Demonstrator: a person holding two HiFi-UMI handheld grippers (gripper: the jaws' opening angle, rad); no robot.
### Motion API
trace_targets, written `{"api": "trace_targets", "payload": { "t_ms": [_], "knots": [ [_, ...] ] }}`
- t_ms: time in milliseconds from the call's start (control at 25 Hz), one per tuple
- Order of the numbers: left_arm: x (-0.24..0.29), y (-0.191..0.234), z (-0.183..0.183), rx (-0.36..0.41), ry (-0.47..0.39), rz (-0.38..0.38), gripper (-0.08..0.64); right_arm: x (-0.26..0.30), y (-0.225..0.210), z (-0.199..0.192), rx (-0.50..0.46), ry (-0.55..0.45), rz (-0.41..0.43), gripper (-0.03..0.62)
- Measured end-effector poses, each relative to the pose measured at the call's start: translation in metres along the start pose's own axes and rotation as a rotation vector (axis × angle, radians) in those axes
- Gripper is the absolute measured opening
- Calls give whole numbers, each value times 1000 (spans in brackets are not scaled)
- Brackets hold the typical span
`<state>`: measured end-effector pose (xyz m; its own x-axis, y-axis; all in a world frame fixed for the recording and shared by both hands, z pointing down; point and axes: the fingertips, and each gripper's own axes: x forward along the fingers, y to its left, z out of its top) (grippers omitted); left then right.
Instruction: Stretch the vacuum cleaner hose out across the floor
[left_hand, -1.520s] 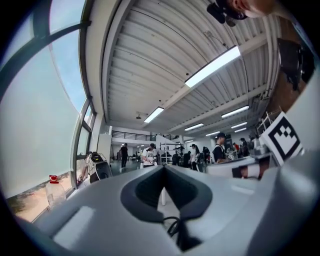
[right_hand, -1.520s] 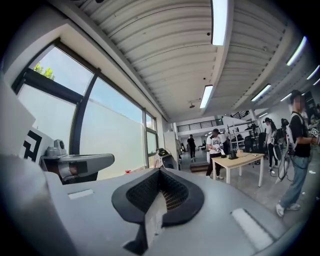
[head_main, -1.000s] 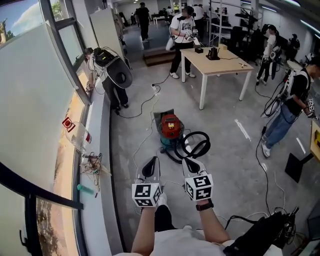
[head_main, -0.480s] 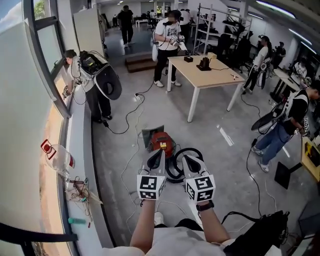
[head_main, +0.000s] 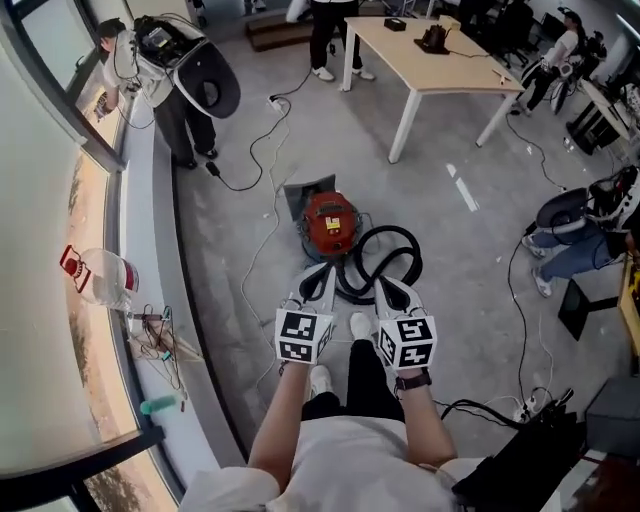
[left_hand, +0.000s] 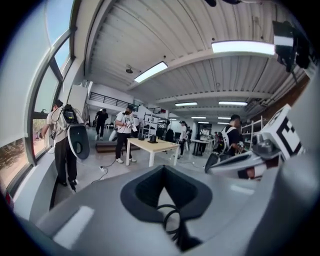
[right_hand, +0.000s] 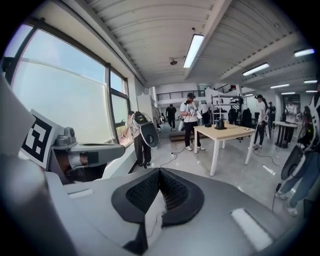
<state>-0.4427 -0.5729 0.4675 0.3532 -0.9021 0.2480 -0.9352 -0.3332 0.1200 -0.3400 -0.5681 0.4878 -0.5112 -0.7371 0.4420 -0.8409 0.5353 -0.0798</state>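
A red canister vacuum cleaner stands on the grey floor. Its black hose lies in a loop just to its right. My left gripper hangs shut and empty above the floor on the near side of the vacuum. My right gripper is beside it, shut and empty, over the near edge of the hose loop. In the left gripper view the shut jaws leave a small gap that shows a bit of the hose. The right gripper view shows its jaws shut, pointing across the room.
A wooden table stands at the back right with people round it. A person wearing a backpack rig stands at the window ledge. Cables run over the floor, and a black bag lies at lower right.
I have walked up to the vacuum; it and the hose are much nearer, now just beyond the tips. Both grippers came forward and lower, side by side, and stayed shut.
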Motion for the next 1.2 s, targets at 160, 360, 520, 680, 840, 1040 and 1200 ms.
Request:
{"api": "trace_targets", "payload": {
  "t_ms": [160,360,520,680,840,1040,1200],
  "knots": [
    [36,25,-72,-40,110,38,3,54,-20,-62,92,108,34,-2],
    [104,35,-176,-125,228,17,3,126,-68,-175,187,284,20,-2],
    [142,32,-261,-187,342,-14,3,166,-99,-281,319,431,-27,-2],
    [174,28,-342,-213,460,-47,3,202,-122,-363,498,490,-61,-2],
    [200,17,-412,-221,559,-103,3,234,-142,-428,607,475,-69,-2],
    [223,5,-485,-283,670,-159,3,258,-172,-502,715,454,-134,0],
    [245,-7,-531,-234,732,-235,3,285,-202,-555,757,431,-157,174]
  ]
}}
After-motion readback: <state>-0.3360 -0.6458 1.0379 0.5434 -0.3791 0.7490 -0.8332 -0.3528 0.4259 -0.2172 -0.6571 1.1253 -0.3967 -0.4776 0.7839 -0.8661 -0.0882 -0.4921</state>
